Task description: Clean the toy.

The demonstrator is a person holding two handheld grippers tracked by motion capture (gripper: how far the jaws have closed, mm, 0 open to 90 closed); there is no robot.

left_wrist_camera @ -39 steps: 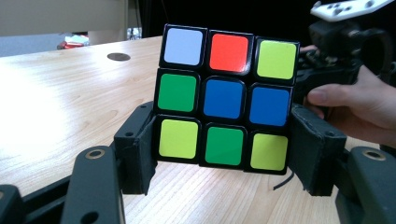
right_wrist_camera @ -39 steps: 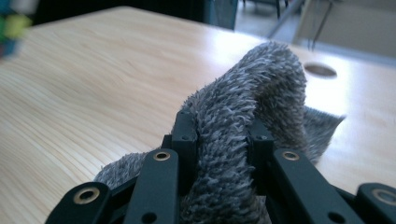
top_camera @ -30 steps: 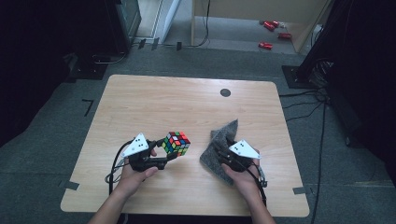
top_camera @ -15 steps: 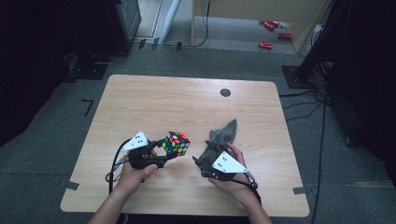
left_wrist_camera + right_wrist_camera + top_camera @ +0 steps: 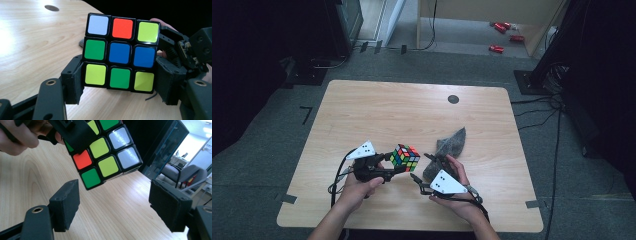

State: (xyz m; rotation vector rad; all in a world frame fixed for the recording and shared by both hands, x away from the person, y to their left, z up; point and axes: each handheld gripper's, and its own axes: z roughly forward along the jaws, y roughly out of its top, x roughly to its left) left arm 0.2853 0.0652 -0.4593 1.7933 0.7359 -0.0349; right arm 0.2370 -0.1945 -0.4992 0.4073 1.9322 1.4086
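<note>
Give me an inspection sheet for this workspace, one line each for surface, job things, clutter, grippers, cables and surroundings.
Surface: wooden table, with a dark round disc near the far edge.
Job's things: puzzle cube, scrambled, held above the table.
Clutter: grey cloth crumpled on the table by the right hand.
Grippers: left gripper shut on the cube's sides; right gripper open, its jaws have just been opening, nothing between them, the cube just beyond.
Cables: black cable trails from the left gripper; more black cables on the floor at right.
Surroundings: grey carpet, red objects on the floor beyond, dark equipment on both sides.
</note>
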